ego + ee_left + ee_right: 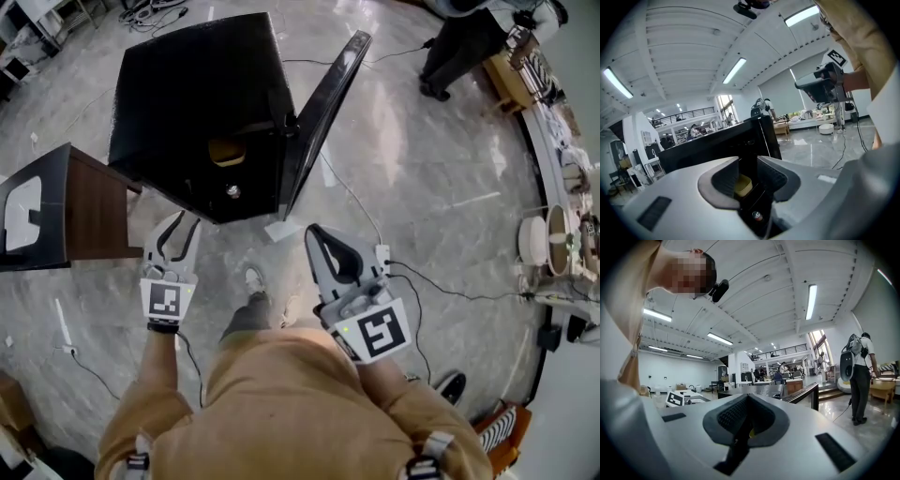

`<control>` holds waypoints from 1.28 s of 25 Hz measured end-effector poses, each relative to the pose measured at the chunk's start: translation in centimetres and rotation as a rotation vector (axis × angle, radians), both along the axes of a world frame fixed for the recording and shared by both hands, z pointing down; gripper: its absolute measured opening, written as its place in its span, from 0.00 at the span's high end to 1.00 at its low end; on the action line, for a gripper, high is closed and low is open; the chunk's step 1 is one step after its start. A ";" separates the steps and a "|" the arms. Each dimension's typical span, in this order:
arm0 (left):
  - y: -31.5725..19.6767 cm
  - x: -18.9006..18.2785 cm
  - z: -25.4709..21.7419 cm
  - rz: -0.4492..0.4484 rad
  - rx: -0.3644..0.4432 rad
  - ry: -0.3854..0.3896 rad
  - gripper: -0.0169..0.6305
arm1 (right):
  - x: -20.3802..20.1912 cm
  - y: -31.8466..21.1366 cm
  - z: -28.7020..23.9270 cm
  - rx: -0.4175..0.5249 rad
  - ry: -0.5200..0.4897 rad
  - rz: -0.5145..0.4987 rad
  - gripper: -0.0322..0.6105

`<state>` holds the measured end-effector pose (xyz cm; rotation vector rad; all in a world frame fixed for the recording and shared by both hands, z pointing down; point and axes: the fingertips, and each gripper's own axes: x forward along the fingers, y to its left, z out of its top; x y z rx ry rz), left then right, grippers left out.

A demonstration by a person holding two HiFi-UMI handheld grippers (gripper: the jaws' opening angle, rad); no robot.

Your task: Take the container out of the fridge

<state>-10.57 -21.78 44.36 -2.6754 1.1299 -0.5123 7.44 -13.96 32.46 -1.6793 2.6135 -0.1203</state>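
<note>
Left gripper (181,223) jaws apart and empty, right gripper (311,231) jaws together, open black fridge (192,94) ahead, yellow container (226,151) inside.

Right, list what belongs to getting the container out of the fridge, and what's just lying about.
For the job: fridge, its open door, yellow container inside, left tongs, right tongs.
Lying about: can in the fridge, side table, power strip.

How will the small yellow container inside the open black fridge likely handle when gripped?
The small yellow container looks like thin plastic, so probably light and a little squeezable. Its smooth rounded wall might slip. It stands upright in the black fridge, so rolling seems unlikely.
</note>
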 end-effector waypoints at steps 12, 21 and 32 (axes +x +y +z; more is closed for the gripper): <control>-5.3 2.1 4.9 0.074 0.000 -0.177 0.80 | -1.4 -3.1 1.5 -0.024 0.006 0.021 0.95; -8.3 3.5 8.9 0.130 -0.013 -0.299 0.80 | -1.8 -4.8 2.1 -0.039 0.000 0.040 0.95; -11.3 5.2 12.7 0.187 -0.019 -0.386 0.79 | -1.8 -5.7 3.0 -0.061 0.020 0.074 0.95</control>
